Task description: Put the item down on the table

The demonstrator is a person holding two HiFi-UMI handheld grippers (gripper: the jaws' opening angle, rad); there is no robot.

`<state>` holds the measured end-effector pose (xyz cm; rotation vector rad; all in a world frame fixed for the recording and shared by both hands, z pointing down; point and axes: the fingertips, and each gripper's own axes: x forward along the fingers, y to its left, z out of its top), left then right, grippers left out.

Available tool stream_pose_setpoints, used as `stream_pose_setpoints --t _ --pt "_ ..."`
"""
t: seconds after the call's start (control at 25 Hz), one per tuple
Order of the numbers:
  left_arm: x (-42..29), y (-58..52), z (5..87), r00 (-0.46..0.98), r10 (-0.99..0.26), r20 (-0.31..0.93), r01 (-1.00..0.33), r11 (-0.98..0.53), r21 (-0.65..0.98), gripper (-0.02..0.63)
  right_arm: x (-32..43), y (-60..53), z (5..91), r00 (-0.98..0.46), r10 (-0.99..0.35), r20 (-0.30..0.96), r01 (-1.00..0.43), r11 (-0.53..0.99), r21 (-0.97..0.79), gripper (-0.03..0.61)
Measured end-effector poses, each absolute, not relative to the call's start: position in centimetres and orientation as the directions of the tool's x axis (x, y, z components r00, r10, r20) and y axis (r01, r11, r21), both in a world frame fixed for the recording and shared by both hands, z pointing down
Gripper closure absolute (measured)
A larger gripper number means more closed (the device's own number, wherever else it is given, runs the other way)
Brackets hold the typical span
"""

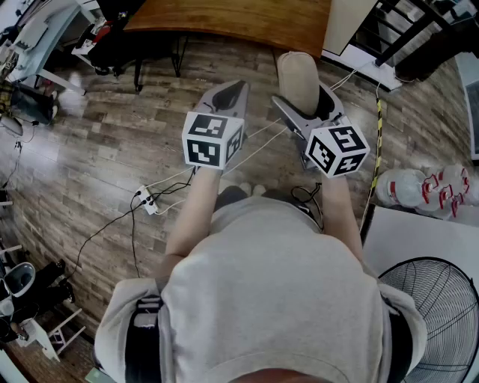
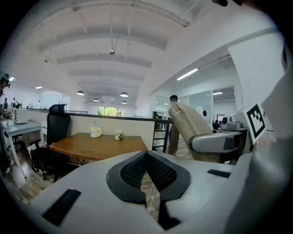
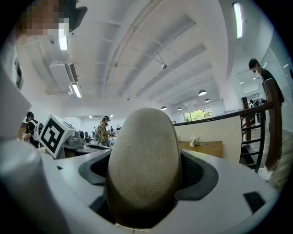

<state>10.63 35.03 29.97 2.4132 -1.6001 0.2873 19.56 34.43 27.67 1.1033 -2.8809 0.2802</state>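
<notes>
A beige, suede-like oval item (image 1: 299, 76) sticks out from my right gripper (image 1: 308, 105), whose jaws stand wide and are shut on its sides. In the right gripper view the item (image 3: 143, 155) fills the space between the dark pads (image 3: 196, 172). My left gripper (image 1: 236, 88) is held beside it, shut with nothing in it; its ribbed pads (image 2: 158, 172) meet at the tips. Both grippers hang over the wood floor, short of the brown wooden table (image 1: 232, 19), which lies ahead. From the left gripper view the item (image 2: 190, 124) shows at the right.
A white power strip (image 1: 147, 200) with cables lies on the floor at the left. A fan guard (image 1: 434, 314) and white bags (image 1: 423, 187) sit at the right. A black chair (image 2: 57, 128) stands by the table, a mug (image 2: 95, 131) on it. A stair railing (image 1: 404, 30) is at the far right.
</notes>
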Motion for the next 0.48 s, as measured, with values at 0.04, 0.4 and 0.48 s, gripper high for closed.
stream_pose_setpoints --t 0.04,0.4,0.48 --pt "10.8 34.97 29.98 0.388 -0.876 0.286 -0.921 -0.38 0.085 0.612 19.58 34.39 27.77 -0.745 -0.658 0.107 -0.667 0.73 -0.15 0.152" --pt "11.55 34.72 30.18 0.398 -0.871 0.287 -0.916 -0.392 0.082 0.612 19.66 34.39 28.52 -0.736 -0.665 0.126 -0.677 0.724 -0.136 0.152" --pt "11.7 34.73 30.27 0.4 -0.87 0.288 -0.915 -0.394 0.082 0.613 19.78 34.32 28.69 -0.735 -0.665 0.129 -0.678 0.721 -0.143 0.152"
